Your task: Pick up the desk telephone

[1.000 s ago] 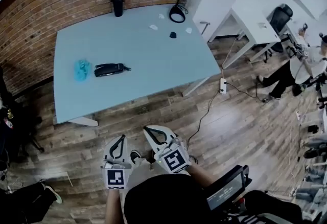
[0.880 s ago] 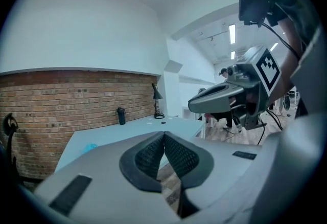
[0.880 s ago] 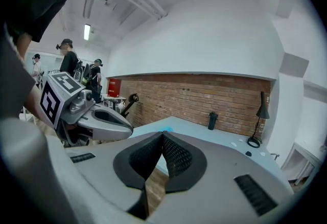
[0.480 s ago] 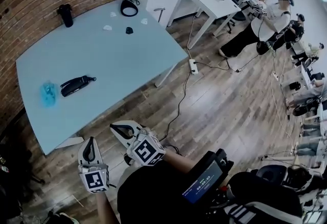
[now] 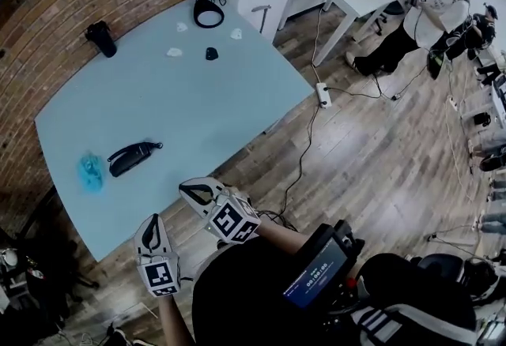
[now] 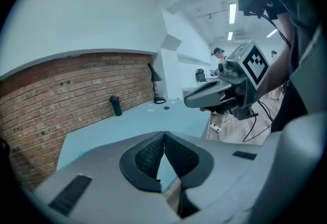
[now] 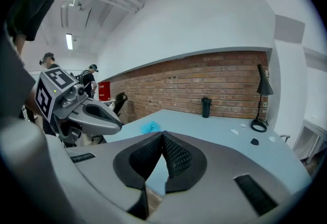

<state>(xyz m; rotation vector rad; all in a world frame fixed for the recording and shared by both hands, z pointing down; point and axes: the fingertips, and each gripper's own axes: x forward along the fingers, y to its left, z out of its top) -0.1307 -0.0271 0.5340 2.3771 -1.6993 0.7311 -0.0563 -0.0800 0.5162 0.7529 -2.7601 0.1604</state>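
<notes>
The black desk telephone (image 5: pixel 133 157) lies on the left part of the pale blue table (image 5: pixel 205 107), next to a crumpled blue thing (image 5: pixel 90 171). Both grippers hang off the table's near edge, short of the telephone. My left gripper (image 5: pixel 155 219) is shut and empty, its pads meeting in the left gripper view (image 6: pixel 164 134). My right gripper (image 5: pixel 190 187) is also shut with nothing in it (image 7: pixel 162 135), its tip by the table edge. The telephone does not show in either gripper view; the blue thing (image 7: pixel 151 127) shows just above the right jaws.
A black bottle (image 5: pixel 101 38), a black desk lamp (image 5: pixel 208 13), a small black object (image 5: pixel 211 54) and white scraps sit at the table's far side. A power strip with cable (image 5: pixel 322 93) lies on the wood floor. A white desk and people (image 5: pixel 431 9) are at the back right.
Both grippers have come closer to the table's near edge, and the telephone now sits nearer to them in the head view. Both stay shut and empty.
</notes>
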